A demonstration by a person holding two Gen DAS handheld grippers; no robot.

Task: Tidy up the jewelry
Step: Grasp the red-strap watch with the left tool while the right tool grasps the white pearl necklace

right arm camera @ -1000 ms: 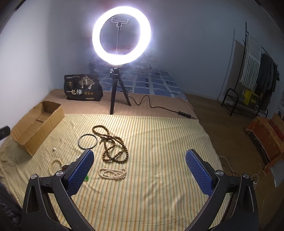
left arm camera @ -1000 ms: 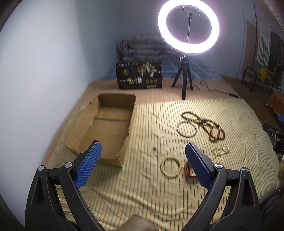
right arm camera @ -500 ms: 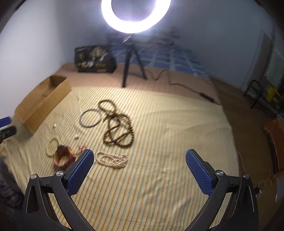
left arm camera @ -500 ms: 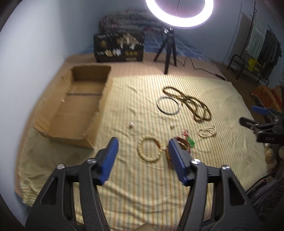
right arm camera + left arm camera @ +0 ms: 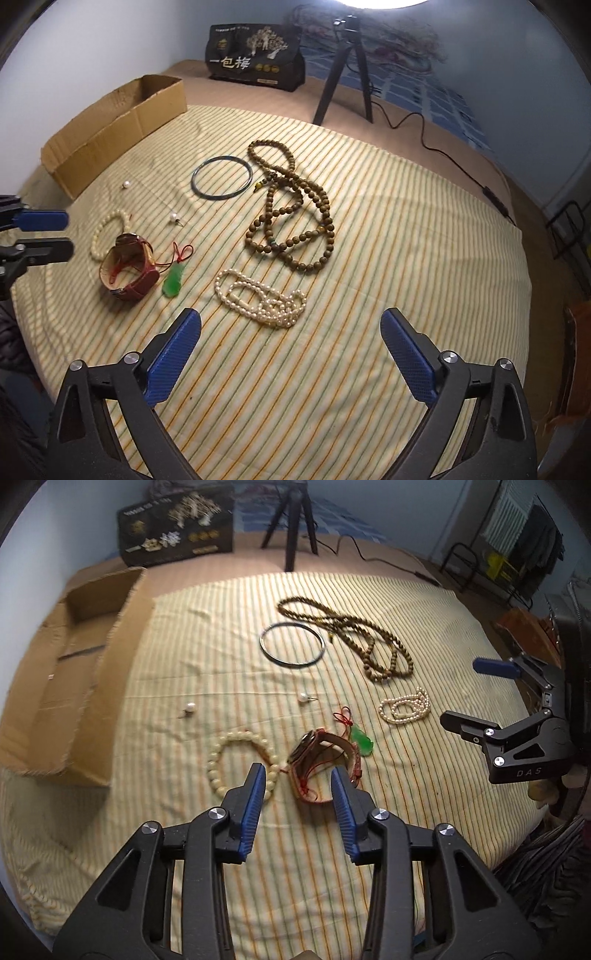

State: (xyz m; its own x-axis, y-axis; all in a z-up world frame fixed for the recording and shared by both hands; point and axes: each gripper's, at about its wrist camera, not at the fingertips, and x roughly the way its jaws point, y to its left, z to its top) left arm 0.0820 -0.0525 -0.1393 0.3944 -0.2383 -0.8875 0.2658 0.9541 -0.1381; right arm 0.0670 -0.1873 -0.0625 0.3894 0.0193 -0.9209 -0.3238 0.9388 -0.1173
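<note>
Jewelry lies on a striped cloth (image 5: 207, 657). My left gripper (image 5: 298, 780) is open and empty, low over a brown leather watch (image 5: 321, 764), with a cream bead bracelet (image 5: 236, 760) at its left finger. A green pendant on red cord (image 5: 362, 740), a pearl necklace (image 5: 404, 709), a dark bangle (image 5: 291, 642), a brown bead necklace (image 5: 373, 642) and two pearl earrings (image 5: 303, 698) lie beyond. My right gripper (image 5: 291, 343) is open and empty, just short of the pearl necklace (image 5: 262, 299). The watch (image 5: 127, 271) sits to its left.
An open cardboard box (image 5: 70, 672) stands at the cloth's left edge. A black printed bag (image 5: 177, 528) and a ring-light tripod (image 5: 290, 528) with a trailing cable (image 5: 436, 147) stand at the back. A clothes rack (image 5: 517, 542) is at far right.
Both grippers have tilted down and moved in toward the cloth. The left gripper has narrowed its opening and come close over the watch. The right gripper has come near the pearl necklace.
</note>
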